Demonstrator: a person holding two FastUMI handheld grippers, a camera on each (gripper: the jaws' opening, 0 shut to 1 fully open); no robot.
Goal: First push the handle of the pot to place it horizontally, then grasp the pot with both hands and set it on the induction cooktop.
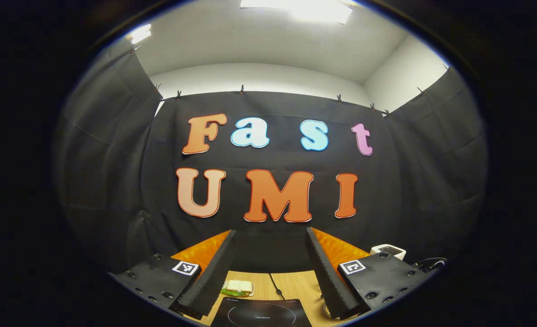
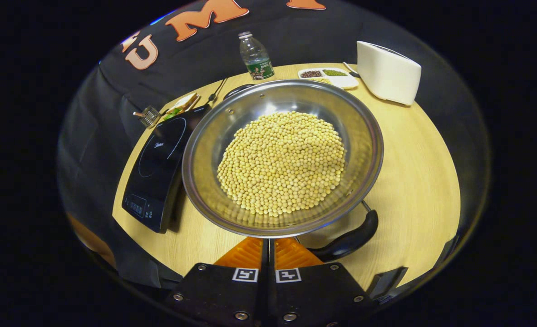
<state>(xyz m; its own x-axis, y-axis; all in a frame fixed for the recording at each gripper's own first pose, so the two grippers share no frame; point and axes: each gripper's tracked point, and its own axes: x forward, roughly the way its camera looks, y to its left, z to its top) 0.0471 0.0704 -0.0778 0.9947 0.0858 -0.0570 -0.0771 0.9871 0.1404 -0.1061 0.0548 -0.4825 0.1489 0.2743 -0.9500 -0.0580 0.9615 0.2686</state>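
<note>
On the counter the pot stood just right of the cooktop. Its handle lay slantwise, just right of the right gripper, fingers together. Left gripper was raised, fingers apart.

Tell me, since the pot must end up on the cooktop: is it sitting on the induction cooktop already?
No: in the right gripper view the pot of beans sits on the wooden table, beside the induction cooktop.
</note>
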